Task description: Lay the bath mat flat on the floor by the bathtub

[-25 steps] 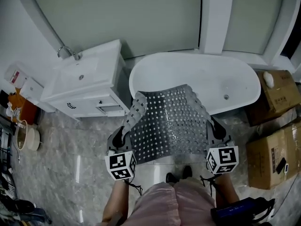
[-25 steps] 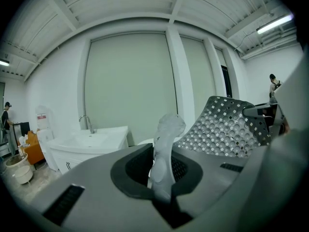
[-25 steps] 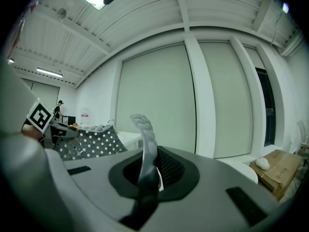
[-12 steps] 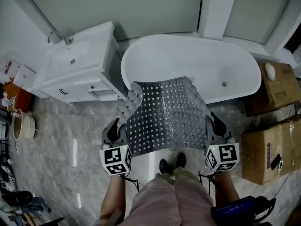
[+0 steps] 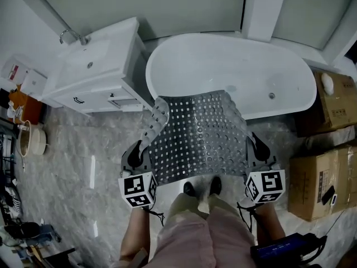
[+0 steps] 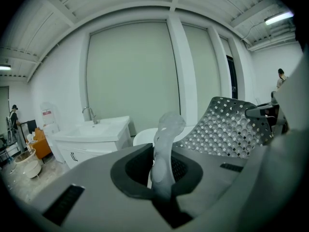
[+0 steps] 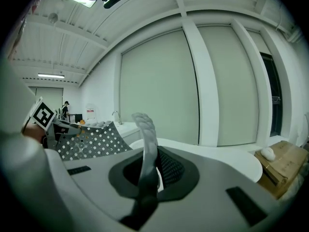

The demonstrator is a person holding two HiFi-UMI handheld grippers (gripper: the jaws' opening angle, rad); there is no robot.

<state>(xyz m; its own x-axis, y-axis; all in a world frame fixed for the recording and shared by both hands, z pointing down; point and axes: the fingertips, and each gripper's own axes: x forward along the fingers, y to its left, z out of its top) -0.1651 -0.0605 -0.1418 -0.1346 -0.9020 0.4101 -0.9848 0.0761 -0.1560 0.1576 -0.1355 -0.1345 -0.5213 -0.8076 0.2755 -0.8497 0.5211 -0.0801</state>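
On my head feed the left gripper (image 5: 135,151) and right gripper (image 5: 258,147) look alike: dark grey bodies with rounded black jaw housings, each carrying a white cube printed with black square markers, the left cube (image 5: 139,190) and the right cube (image 5: 265,186). A thin black cord (image 5: 158,217) trails from under the left cube, and another (image 5: 244,213) from under the right. Seen from their own cameras, the shells are smooth pale grey, with a dark oval recess (image 6: 131,170) around the jaws and dark rectangular slots (image 6: 65,204) set into the surface. The person wears pinkish shorts (image 5: 195,239) and dark shoes (image 5: 191,189).
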